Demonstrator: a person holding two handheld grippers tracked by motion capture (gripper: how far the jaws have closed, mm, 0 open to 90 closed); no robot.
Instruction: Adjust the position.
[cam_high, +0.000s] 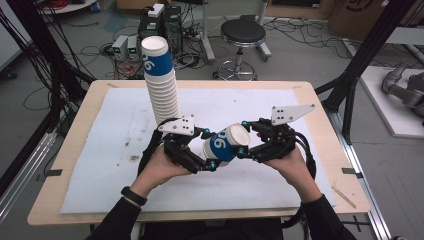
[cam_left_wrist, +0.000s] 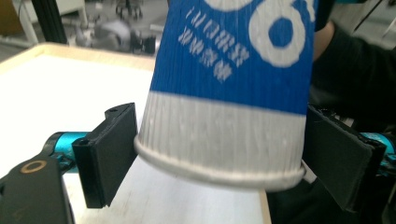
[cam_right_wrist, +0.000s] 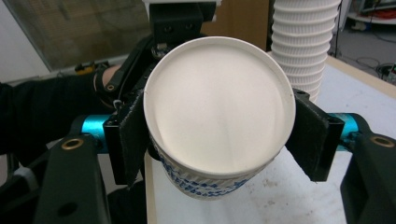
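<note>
A blue and white paper cup (cam_high: 222, 145) lies on its side in the air between both hands, above the white sheet (cam_high: 115, 130). My right gripper (cam_high: 243, 138) is shut on its wide end; in the right gripper view the pads (cam_right_wrist: 133, 135) press both sides of the cup (cam_right_wrist: 219, 107), whose round white end faces the camera. My left gripper (cam_high: 209, 149) stands open around the narrow end. In the left gripper view its pads (cam_left_wrist: 109, 154) flank the cup's (cam_left_wrist: 233, 93) bottom rim without squeezing it. A tall stack of matching cups (cam_high: 161, 85) stands just behind the left hand.
The wooden table (cam_high: 75, 150) carries the stained white sheet. The cup stack (cam_right_wrist: 303, 42) rises close to the right of the held cup in the right gripper view. A black stool (cam_high: 243, 32), cables and electronics lie on the floor beyond the table.
</note>
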